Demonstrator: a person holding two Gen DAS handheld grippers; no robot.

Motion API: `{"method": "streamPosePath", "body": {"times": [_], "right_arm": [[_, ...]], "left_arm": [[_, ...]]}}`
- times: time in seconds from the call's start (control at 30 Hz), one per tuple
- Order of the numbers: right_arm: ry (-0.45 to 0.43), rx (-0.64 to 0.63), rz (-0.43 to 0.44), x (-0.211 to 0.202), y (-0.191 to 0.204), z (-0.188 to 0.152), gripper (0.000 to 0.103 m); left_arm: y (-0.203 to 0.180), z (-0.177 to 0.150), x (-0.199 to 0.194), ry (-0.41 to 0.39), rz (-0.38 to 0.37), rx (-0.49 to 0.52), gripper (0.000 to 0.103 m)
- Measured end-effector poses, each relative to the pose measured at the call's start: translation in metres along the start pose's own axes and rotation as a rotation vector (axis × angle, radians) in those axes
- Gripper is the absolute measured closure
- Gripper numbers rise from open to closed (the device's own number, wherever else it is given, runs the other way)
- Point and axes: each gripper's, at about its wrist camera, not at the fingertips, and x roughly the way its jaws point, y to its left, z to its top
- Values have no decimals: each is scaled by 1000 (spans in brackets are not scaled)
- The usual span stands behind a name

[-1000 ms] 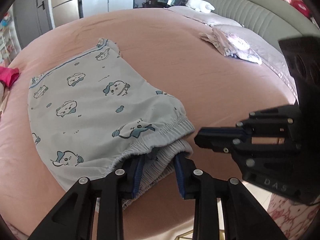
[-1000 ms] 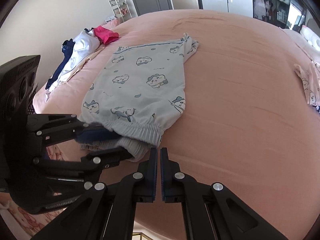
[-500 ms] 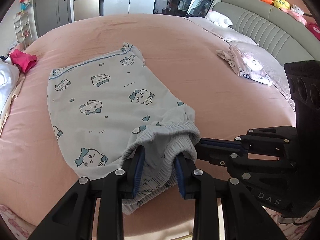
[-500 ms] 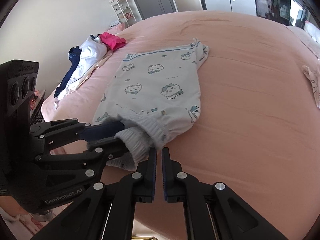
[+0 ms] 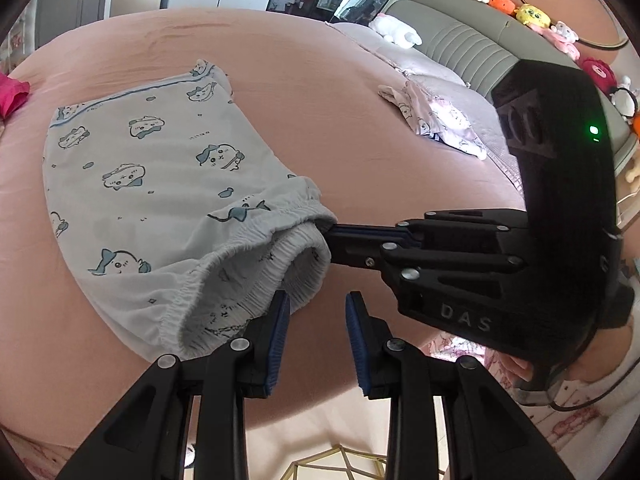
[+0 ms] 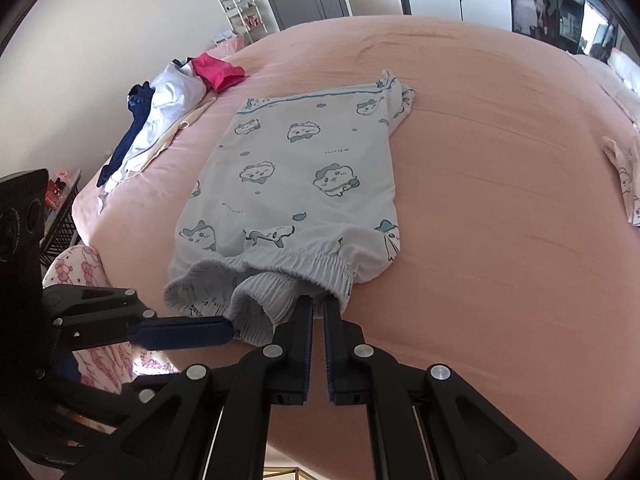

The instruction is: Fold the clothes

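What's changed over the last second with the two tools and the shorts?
The waistband has come out from between the pads of the left tool, which now stands open with the cloth only against one finger. The right tool, empty beside the shorts before, now appears shut on the waistband's corner, and the waist opening gapes, lifted. The legs of the shorts still lie flat on the bed.

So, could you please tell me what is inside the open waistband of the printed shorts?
Inside the printed shorts, only pale inner fabric with faint reversed print shows behind the waistband; deeper in, the folds hide everything.
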Motion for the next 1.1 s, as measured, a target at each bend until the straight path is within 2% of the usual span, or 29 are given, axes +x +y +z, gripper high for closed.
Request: {"method": "streamPosePath", "body": {"times": [0.17,0.27,0.33,0.37,0.4,0.5,0.53,0.6,0.67,0.7,0.93,1.1], "right_arm": [[31,-73,-118,-7,4,-8,98],[24,-14,-77,-12,-8,-12,92],[26,42,-37,-11,-17,-12,67],[20,57,-21,-11,-18,-11,66],[8,63,-9,-11,-18,-9,66],[-5,58,-11,-7,-17,-3,66],[-2,51,-19,-4,-16,-1,66],[6,42,-10,3,-16,2,68],[10,31,-9,9,-15,5,93],[13,22,-7,11,-14,6,99],[-23,-47,-10,1,-3,2,100],[-35,-37,-1,-7,-4,-7,100]], "left_arm": [[4,13,6,-20,44,-53,77],[11,16,8,-4,3,-111,77],[15,13,6,-10,-17,-126,77],[15,12,5,-10,-9,-114,81],[14,11,6,-4,15,-99,93],[15,10,9,15,43,-99,97],[16,9,8,6,31,-104,98],[15,10,6,-6,31,-97,98],[13,12,5,-16,44,-88,98],[13,13,5,-21,52,-84,98],[7,23,17,-19,67,-69,99],[4,32,20,-35,72,-62,99]]}}
